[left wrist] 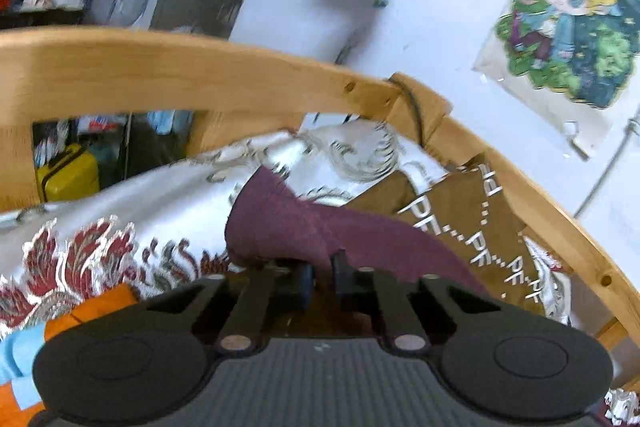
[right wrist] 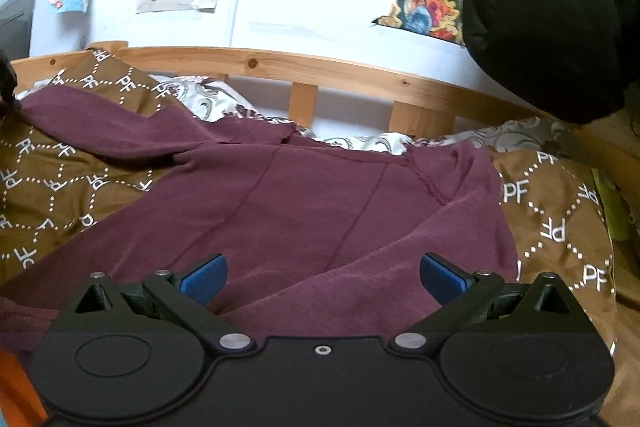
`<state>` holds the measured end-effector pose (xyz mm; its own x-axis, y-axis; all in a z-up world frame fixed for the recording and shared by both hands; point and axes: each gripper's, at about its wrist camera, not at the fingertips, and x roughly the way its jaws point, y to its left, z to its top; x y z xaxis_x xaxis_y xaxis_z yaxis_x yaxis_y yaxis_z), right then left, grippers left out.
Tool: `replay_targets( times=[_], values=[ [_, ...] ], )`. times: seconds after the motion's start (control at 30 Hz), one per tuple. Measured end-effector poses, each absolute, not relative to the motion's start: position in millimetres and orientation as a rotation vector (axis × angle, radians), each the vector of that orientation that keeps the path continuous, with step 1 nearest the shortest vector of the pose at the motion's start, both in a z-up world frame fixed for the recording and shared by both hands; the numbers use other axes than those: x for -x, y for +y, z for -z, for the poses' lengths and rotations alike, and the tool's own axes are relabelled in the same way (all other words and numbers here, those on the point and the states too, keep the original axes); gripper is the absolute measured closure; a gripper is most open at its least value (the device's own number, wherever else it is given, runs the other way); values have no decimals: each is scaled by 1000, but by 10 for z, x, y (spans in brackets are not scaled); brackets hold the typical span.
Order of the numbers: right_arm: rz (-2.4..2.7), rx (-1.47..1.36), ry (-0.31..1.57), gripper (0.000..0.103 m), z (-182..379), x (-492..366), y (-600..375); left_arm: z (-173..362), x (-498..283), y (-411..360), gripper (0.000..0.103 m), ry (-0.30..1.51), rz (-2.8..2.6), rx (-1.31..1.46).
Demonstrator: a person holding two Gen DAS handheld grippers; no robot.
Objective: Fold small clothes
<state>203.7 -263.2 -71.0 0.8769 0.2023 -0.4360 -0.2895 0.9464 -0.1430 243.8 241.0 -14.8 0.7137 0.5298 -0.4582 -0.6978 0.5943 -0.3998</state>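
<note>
Maroon garment (right wrist: pixel 304 195), one in number, lies spread on a brown blanket (right wrist: pixel 560 211) printed with white letters, on a bed with a wooden frame (right wrist: pixel 320 67). Only the right wrist view shows it nearly whole, with its seams and one sleeve stretching toward the upper left. There the right hand-held gripper (right wrist: pixel 322 277) hovers just above the cloth's near part, its two blue-padded fingers (right wrist: pixel 204 281) set wide apart with nothing pinched between them. The left wrist view shows what the other cannot: the left hand-held gripper (left wrist: pixel 322 279) closed narrow on a bunched edge of the same garment (left wrist: pixel 288 223), lifting it into a hump. That view alone also shows a white bedspread (left wrist: pixel 132 199) with red leaf patterns, an orange cloth (left wrist: pixel 100 307), and a yellow suitcase (left wrist: pixel 68 179) beyond the frame. Three pictures hang on the wall in the right view; a black garment (right wrist: pixel 560 11) hangs at upper right.
</note>
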Motion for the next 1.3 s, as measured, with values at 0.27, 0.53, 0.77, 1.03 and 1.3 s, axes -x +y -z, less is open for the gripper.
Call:
replay_targets(
  times=[0.27,0.53,0.77,1.03,1.3],
  values=[
    [-295,280,428,1,745,-2015,-2490,-23,-2406,1968,99,182,-627,400],
    [-271,278,388,1,662,-1981,-2494,-347,-2320,1180,99,25,-247,156],
    [-158,171,378,1,540,-2034,-2739,-365,-2276,139,99,58,164,-62],
    [6,8,408,1,450,-2126,-3159,164,-2247,-513,99,228,447,-172],
    [87,-70,446,1,495,-2192,-3385,568,-2245,-666,99,372,540,-201]
  ],
)
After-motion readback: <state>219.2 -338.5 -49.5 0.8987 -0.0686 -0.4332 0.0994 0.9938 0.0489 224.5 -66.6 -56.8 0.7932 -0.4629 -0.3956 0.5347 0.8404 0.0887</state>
